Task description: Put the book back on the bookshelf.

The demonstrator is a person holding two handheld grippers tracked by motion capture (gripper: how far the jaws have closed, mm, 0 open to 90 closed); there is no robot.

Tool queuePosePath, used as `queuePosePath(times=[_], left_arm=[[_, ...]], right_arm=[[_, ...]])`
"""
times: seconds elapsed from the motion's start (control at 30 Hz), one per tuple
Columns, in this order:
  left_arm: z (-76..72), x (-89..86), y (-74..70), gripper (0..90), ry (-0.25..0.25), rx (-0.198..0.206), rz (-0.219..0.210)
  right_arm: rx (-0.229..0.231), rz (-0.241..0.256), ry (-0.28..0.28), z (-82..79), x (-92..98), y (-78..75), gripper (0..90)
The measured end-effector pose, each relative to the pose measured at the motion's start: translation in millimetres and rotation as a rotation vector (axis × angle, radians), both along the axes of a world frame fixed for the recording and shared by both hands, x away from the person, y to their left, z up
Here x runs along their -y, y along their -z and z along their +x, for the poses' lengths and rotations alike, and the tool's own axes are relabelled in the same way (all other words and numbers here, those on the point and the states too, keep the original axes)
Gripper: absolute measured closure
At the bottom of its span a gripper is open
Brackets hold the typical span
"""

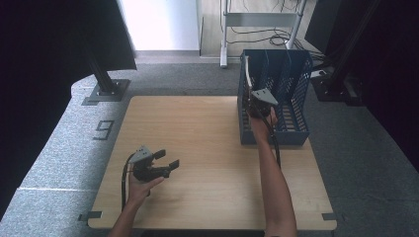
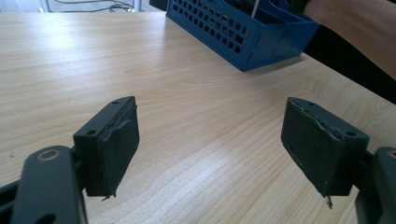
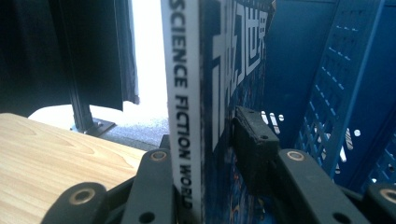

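— Looking at the right tool (image 3: 205,158), is it clamped on anything?

— Yes, its jaws are closed flat on a thin magazine (image 3: 219,70), one on each face, near the white spine that reads "SCIENCE FICTION WORLD".

— And where is that magazine?

— Upper right of the high view, standing on edge at the left end of the blue file rack (image 1: 296,94) on the tabletop (image 1: 197,148). I judge it is going into the leftmost slot or just coming out; I cannot tell which.

— Which way does it run?

— Long axis upright, spine toward the near, open side of the rack, covers facing left and right.

— How will it handle?

— Light, I'd guess, but floppy: thin glossy pages bend and slide. Gripping close to the spine, as now, is the stiffest hold; farther out the sheets would sag or fan. The slot dividers could catch a loose corner.

— The left tool (image 2: 210,140)?

— Jaws wide apart, holding nothing, low over bare wood at the lower left of the high view, well apart from the rack.
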State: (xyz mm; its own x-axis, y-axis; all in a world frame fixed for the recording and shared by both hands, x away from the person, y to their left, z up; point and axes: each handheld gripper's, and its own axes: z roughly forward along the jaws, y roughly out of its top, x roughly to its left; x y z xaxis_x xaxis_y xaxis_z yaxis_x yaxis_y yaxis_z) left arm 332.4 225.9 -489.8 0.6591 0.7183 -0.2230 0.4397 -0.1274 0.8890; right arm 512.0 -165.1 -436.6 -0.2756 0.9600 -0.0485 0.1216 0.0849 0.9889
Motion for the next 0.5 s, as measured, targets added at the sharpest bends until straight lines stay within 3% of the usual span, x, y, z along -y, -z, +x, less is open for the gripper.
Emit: queuePosePath(times=[0.37,0.5], left_arm=[[-0.3,3.0,0.9,19.3,0.008,-0.004,0.006],[-0.5,3.8,1.3,19.3,0.011,-0.004,0.007]], right_arm=[[-0.041,-0.011,-0.011,-6.0,-3.3,4.2,56.7],[-0.025,-0.008,-0.011,-12.6,-4.0,8.1,56.6]])
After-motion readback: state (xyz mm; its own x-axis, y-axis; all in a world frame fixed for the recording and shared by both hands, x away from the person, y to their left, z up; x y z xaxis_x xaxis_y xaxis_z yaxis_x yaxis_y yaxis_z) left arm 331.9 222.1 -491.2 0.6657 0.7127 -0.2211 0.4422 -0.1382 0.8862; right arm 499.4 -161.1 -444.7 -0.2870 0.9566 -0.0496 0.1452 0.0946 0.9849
